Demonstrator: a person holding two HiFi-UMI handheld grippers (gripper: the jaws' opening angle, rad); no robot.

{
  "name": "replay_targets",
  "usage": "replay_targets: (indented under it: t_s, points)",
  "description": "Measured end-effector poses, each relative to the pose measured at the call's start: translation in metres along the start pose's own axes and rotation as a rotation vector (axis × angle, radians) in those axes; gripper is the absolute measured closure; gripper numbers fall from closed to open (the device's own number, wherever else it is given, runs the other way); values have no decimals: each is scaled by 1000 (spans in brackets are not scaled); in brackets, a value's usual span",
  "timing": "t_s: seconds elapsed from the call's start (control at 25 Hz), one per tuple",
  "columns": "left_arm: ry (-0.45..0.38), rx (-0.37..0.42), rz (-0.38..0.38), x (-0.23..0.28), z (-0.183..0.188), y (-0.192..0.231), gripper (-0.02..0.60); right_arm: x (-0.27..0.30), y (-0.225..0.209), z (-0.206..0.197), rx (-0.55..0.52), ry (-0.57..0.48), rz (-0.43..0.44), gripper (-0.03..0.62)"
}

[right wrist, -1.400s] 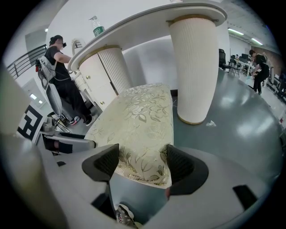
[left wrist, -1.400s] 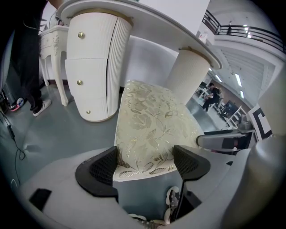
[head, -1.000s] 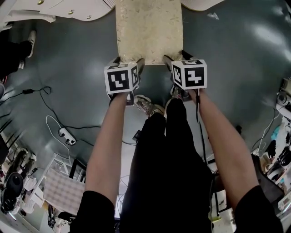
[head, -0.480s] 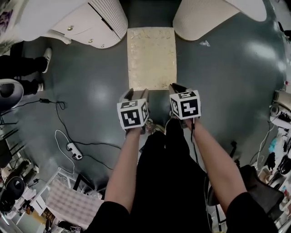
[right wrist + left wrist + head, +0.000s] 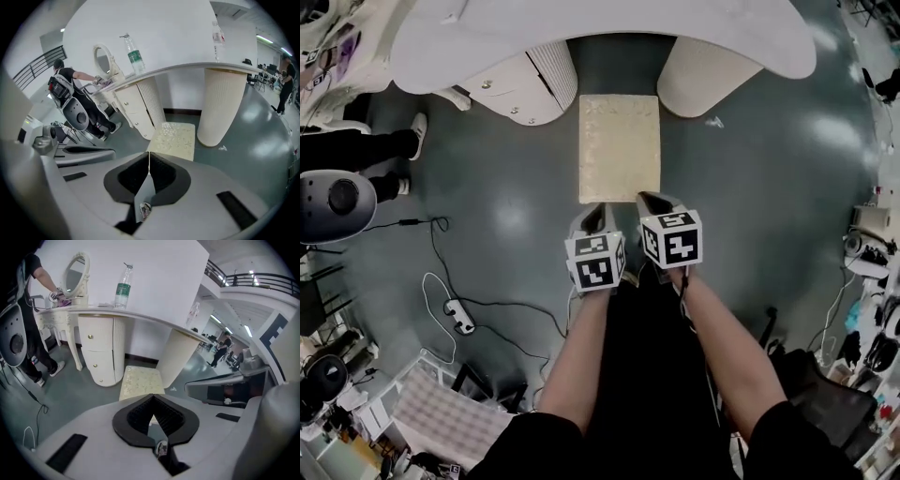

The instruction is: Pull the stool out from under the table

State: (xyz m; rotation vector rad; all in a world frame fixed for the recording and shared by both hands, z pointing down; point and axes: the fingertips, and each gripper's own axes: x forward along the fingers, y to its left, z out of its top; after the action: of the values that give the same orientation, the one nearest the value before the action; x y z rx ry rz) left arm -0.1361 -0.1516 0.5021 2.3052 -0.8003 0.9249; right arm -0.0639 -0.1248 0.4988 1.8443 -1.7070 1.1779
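Observation:
The stool (image 5: 619,148), with a cream patterned cushion, stands on the grey floor, its far end between the legs of the white dressing table (image 5: 609,33). My left gripper (image 5: 592,217) and right gripper (image 5: 654,202) hang side by side above the stool's near edge, apart from it. Both have just been closing and are now shut with nothing between their jaws. The left gripper (image 5: 153,397) looks over the stool (image 5: 140,380) toward the table. From the right gripper (image 5: 149,153), the stool (image 5: 177,138) lies ahead on the floor.
A person (image 5: 366,150) stands at the table's left end. A water bottle (image 5: 122,287) and an oval mirror (image 5: 75,275) stand on the tabletop. Cables and a power strip (image 5: 459,314) lie on the floor at left, with clutter at both lower corners.
Both grippers have left the stool's near edge, risen well above it and gone from open to shut. The head view has lifted, so the tabletop now shows.

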Motion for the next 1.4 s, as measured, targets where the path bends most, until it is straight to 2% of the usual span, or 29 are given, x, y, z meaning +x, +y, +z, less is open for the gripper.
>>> replay_targets:
  t_s: [0.2,0.36,0.64,1.04,1.4]
  points:
    - [-39,2,-19,-38,16,-10,575,-32,32,18,-50,-43,21,588]
    - [-83,-3,-40,-54,41,-27,575,-62,33,42,-121,-107,19,588]
    - [-227,-26,-33,-112,89,-68,575,-147,38,81,-157,-276,12,588]
    - [-492,89,-56,-199,147,-175,575,-300,16,122,-231,-578,-15,588]
    - [-720,239,-163,-269,172,-316,575,-465,-40,110,-259,-851,-116,588]
